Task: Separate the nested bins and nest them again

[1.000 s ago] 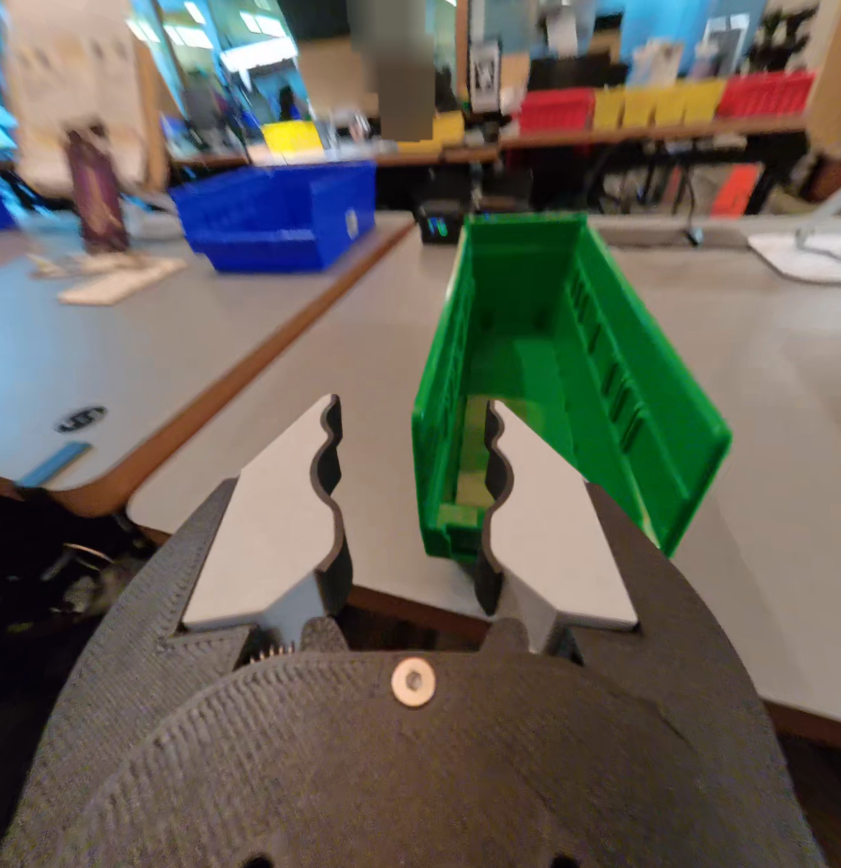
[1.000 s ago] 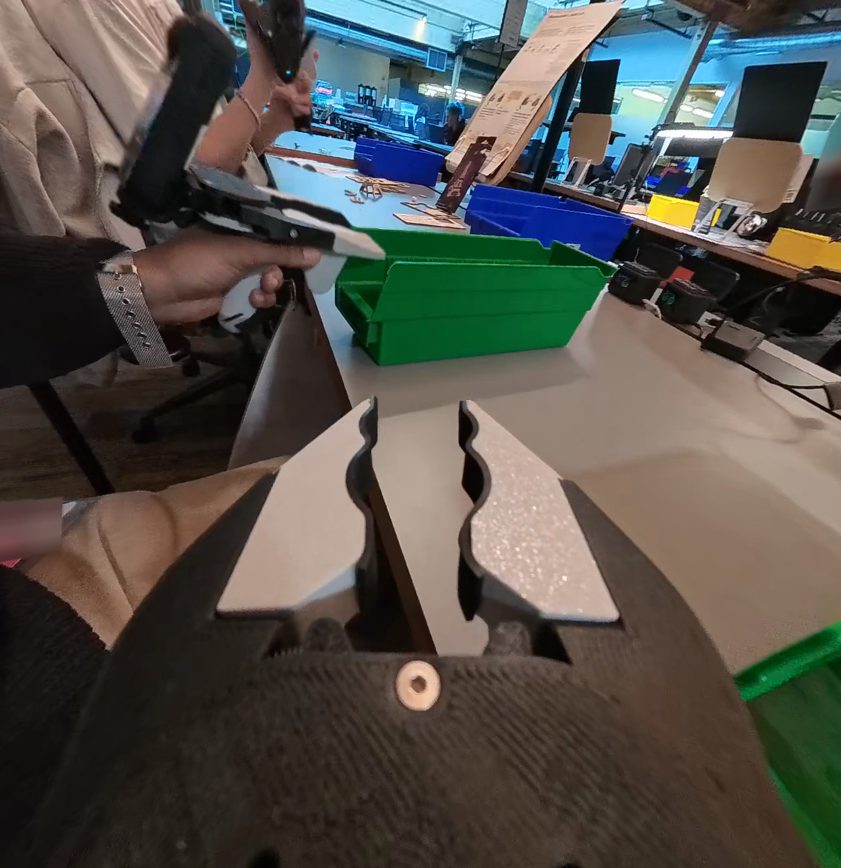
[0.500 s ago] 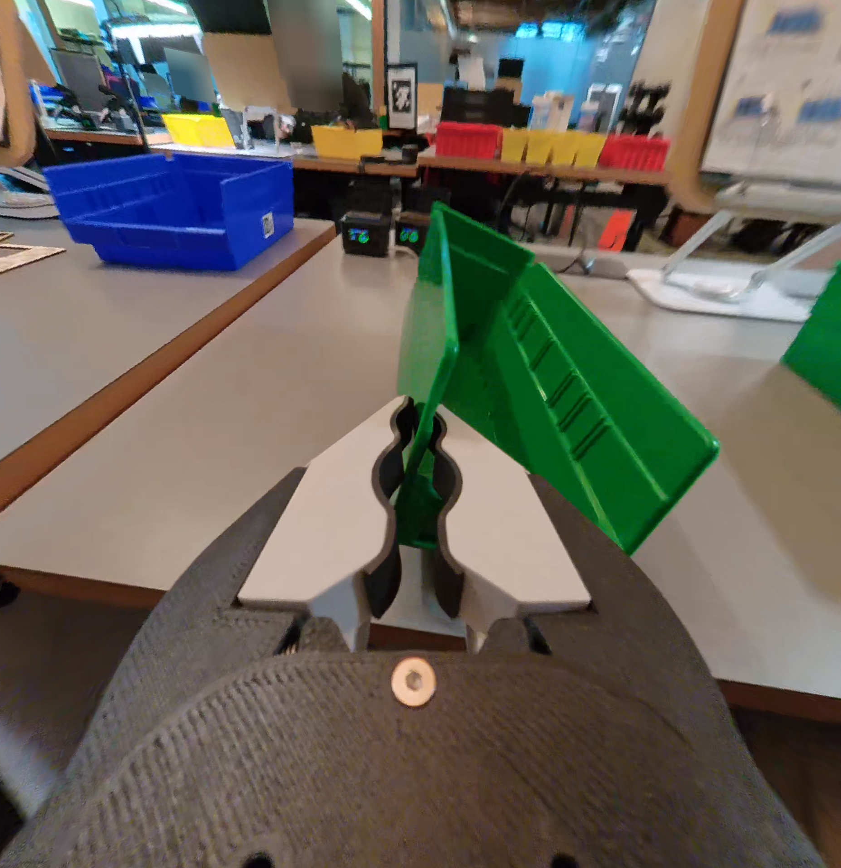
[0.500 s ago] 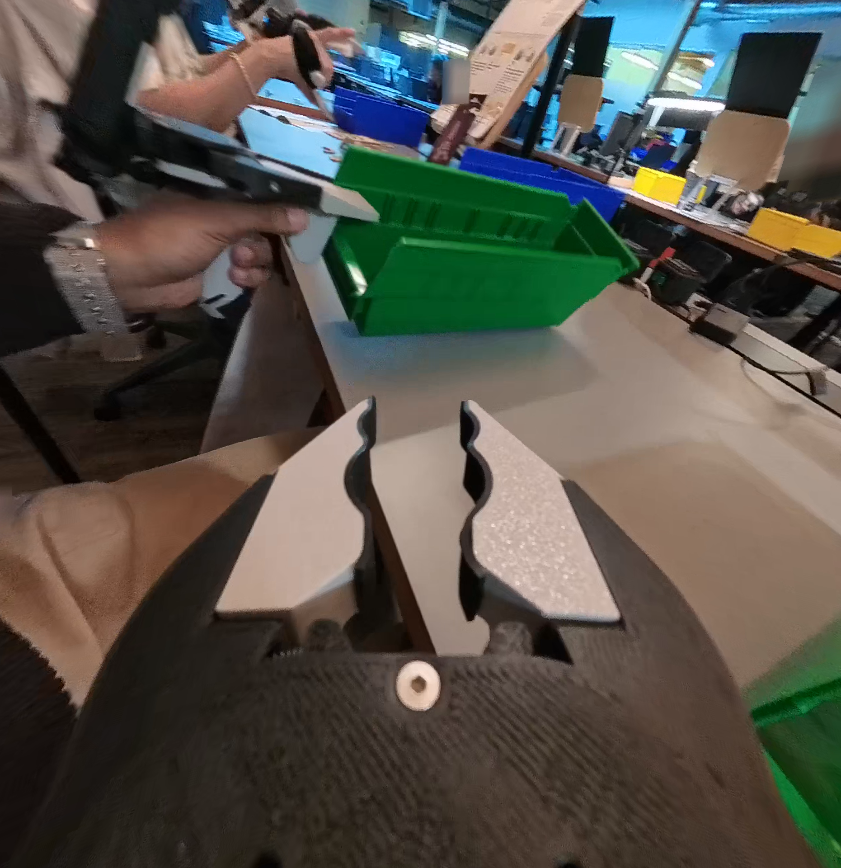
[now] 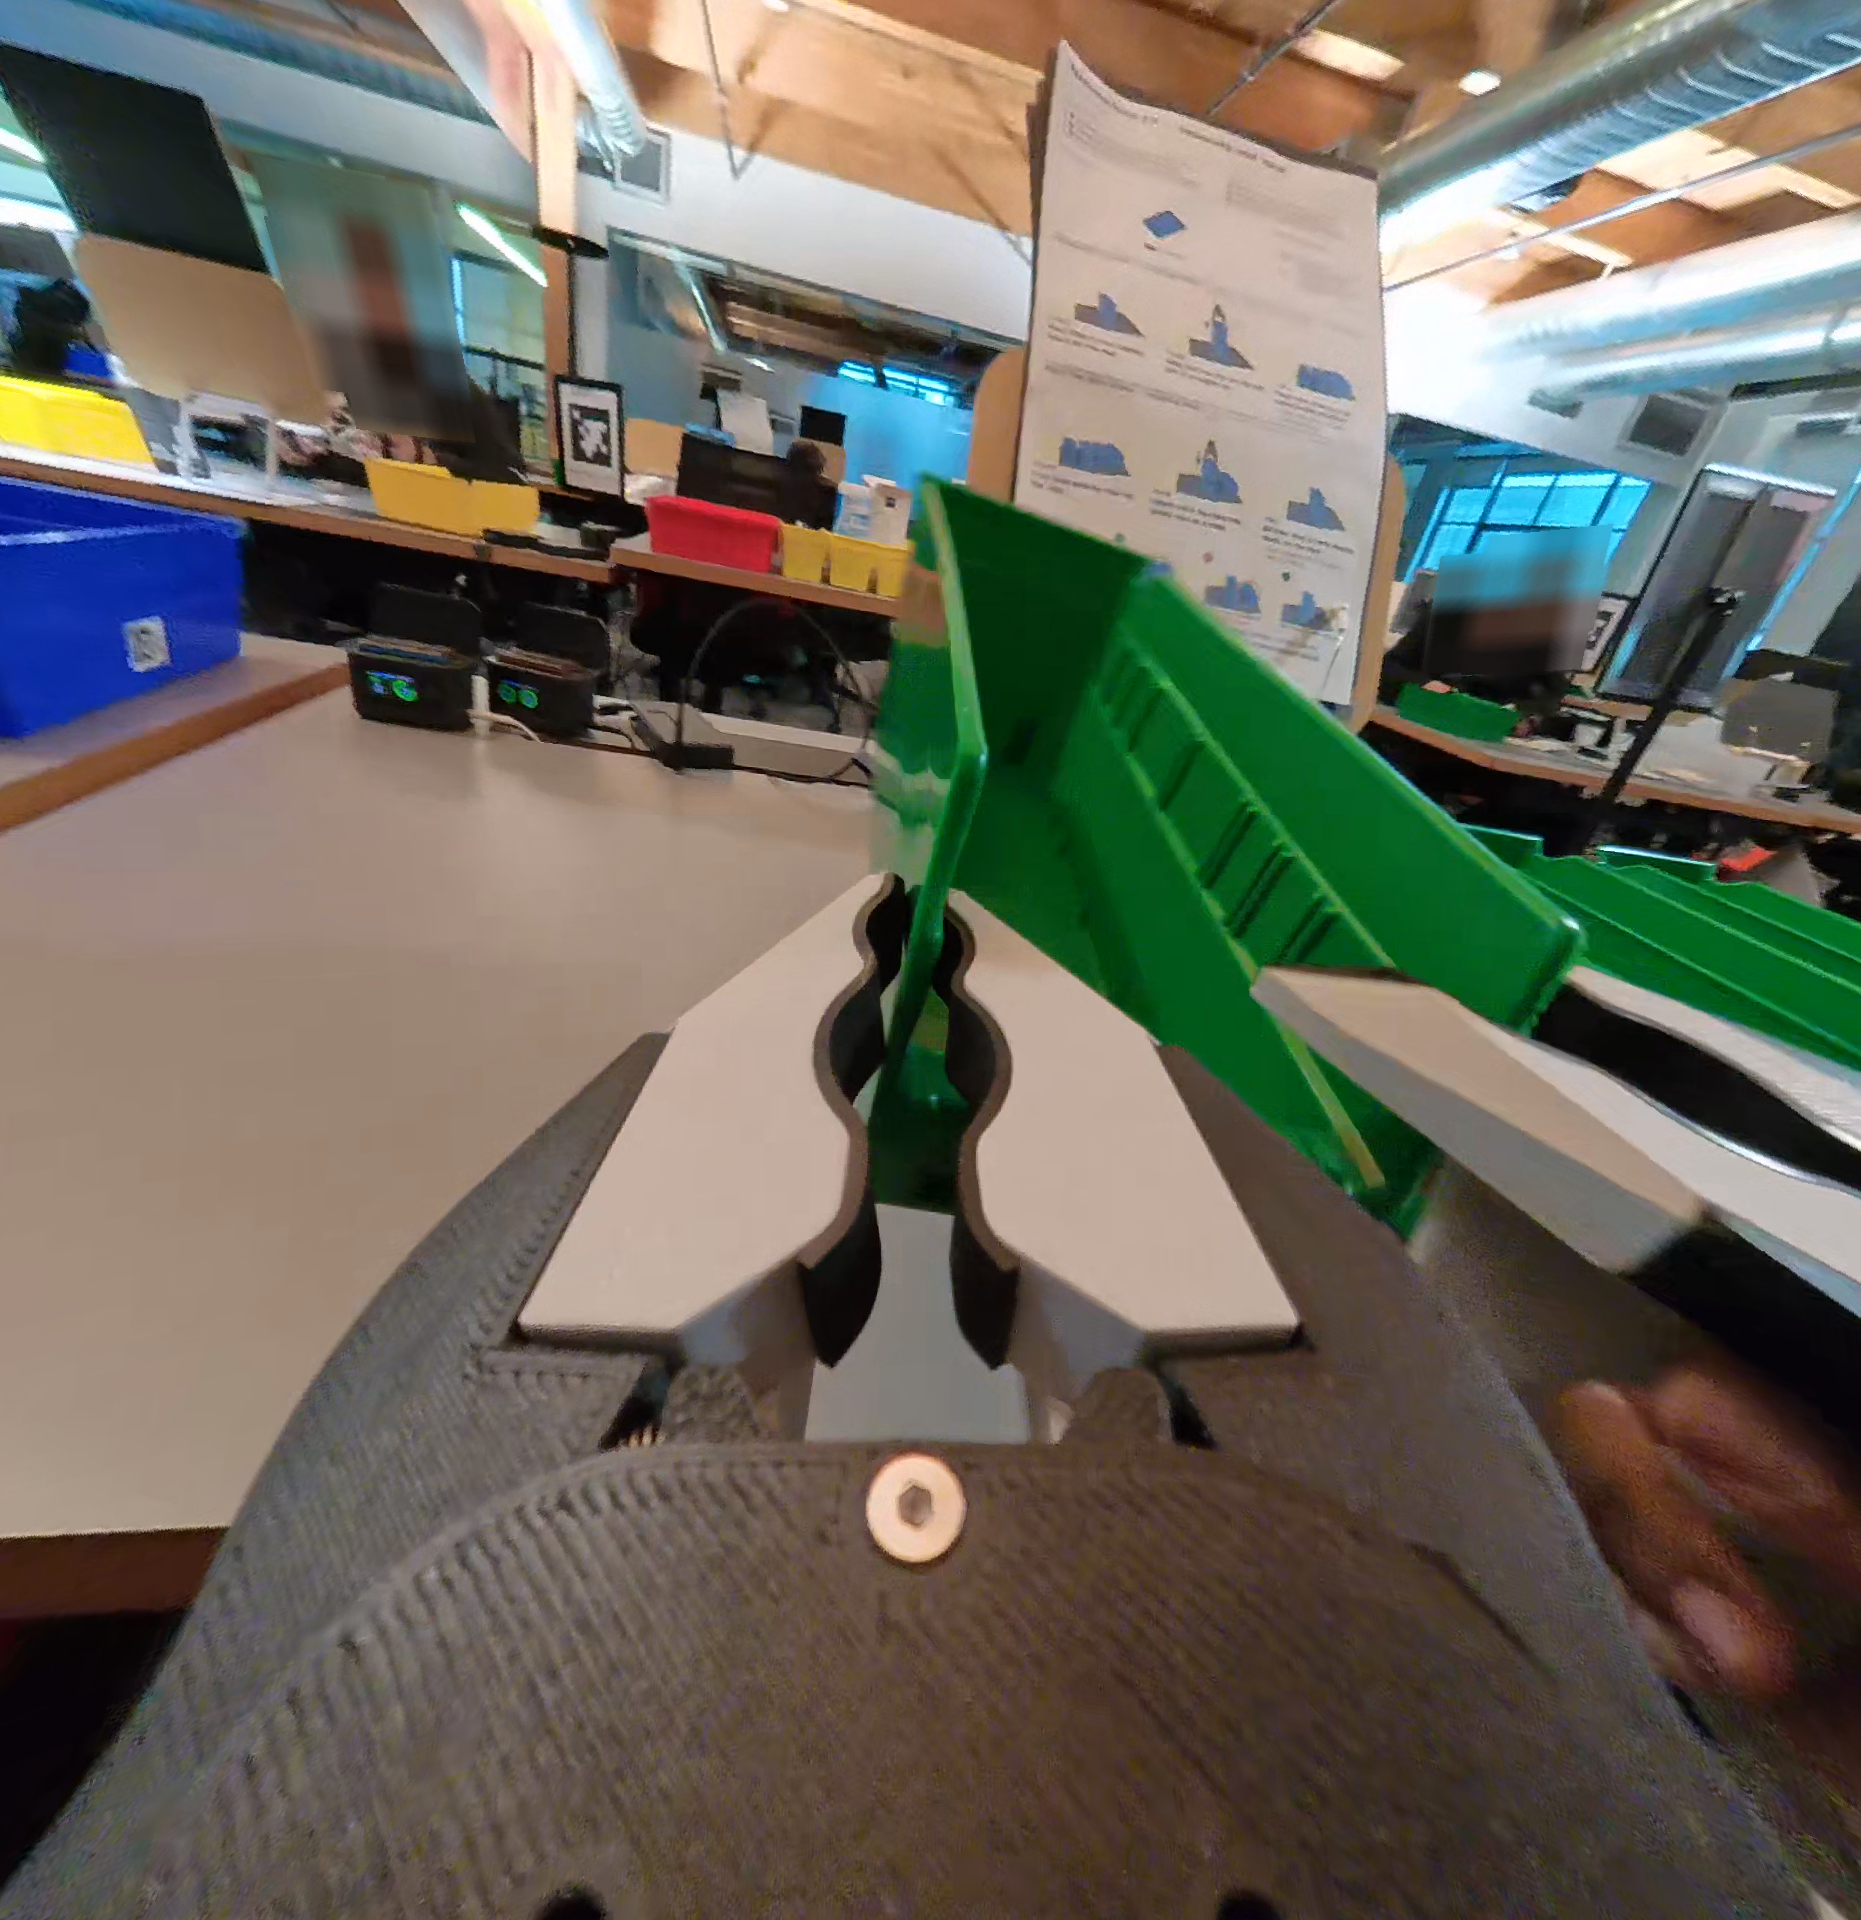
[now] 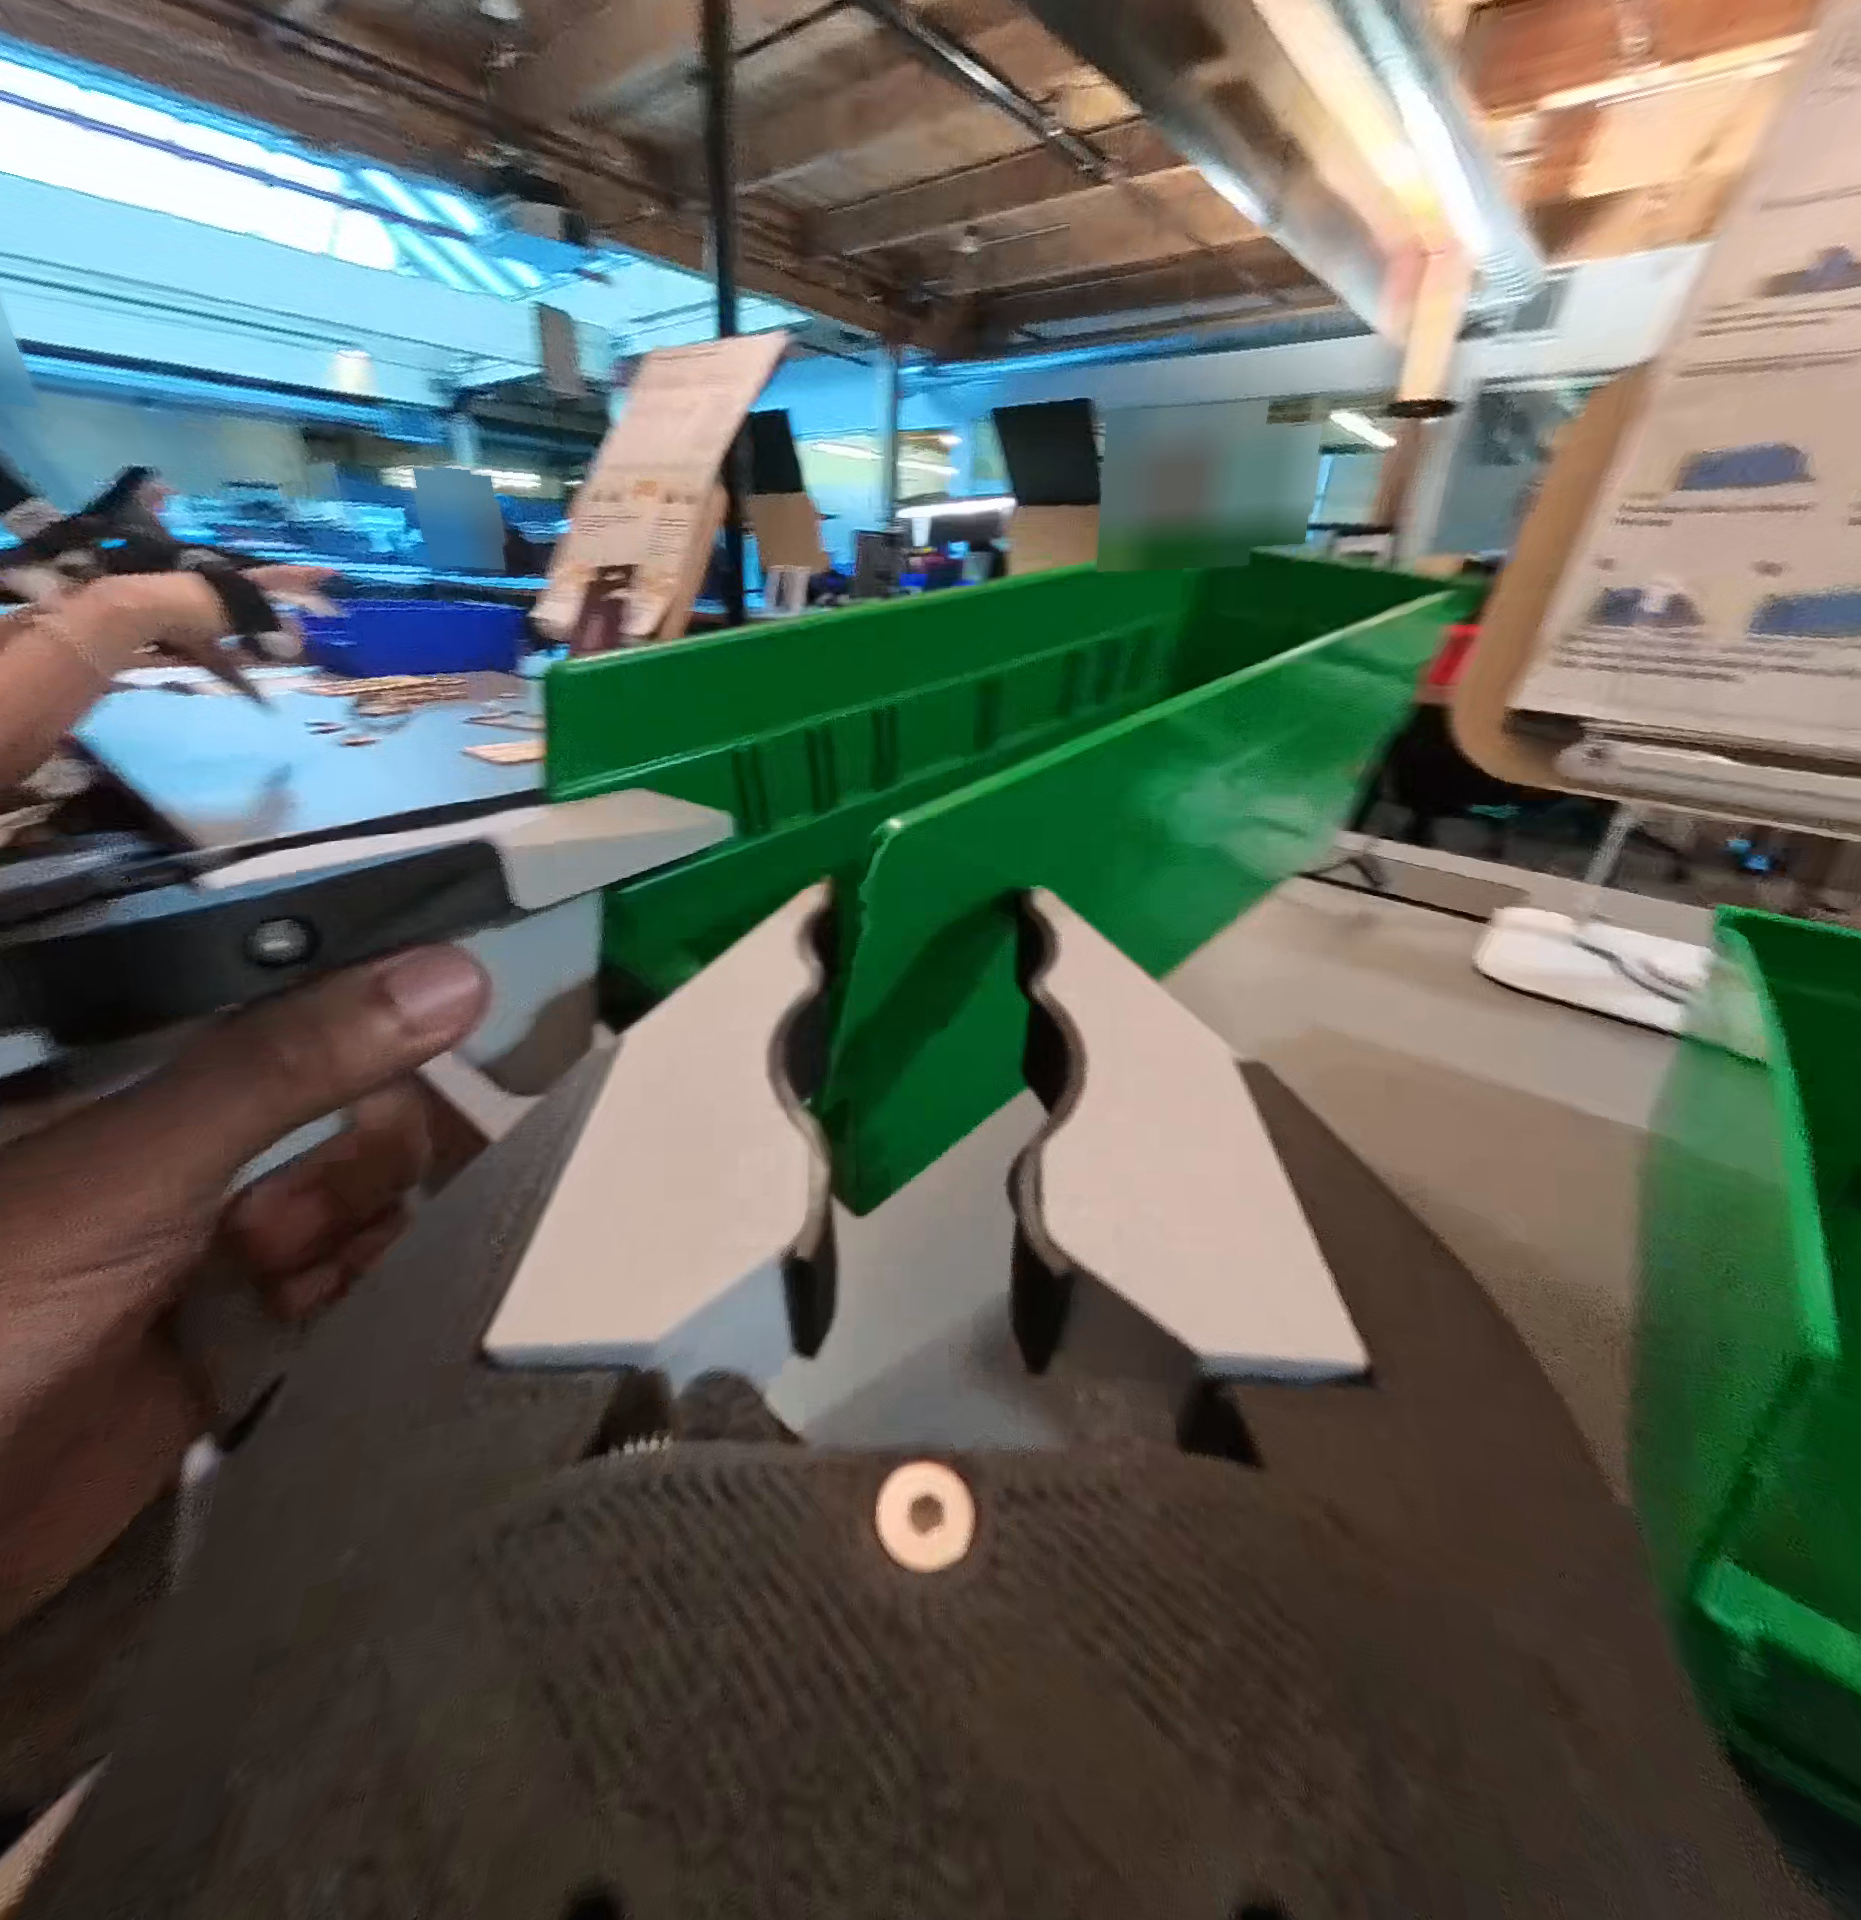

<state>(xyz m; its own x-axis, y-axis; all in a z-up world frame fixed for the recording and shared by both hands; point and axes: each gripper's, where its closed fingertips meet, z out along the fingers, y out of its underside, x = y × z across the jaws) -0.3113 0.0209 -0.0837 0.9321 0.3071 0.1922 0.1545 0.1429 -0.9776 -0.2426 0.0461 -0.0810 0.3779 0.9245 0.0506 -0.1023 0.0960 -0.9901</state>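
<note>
A green bin is lifted off the grey table and tilted. My left gripper is shut on the near end of its left side wall. My right gripper is open, with the bin's other side wall standing between its fingers. The right gripper's fingers also show in the left wrist view, at that wall's corner. The left gripper's finger and the hand holding it show in the right wrist view. A second green bin sits close on the right and also shows in the left wrist view.
A blue bin stands on the neighbouring table at left. Two black boxes with cables sit at the table's far edge. A poster board stands behind the bin. Another person's arm reaches over a far table.
My left gripper has shut on the bin's left wall and lifted and tilted the bin. My right gripper has moved up to the bin and now straddles its other wall.
</note>
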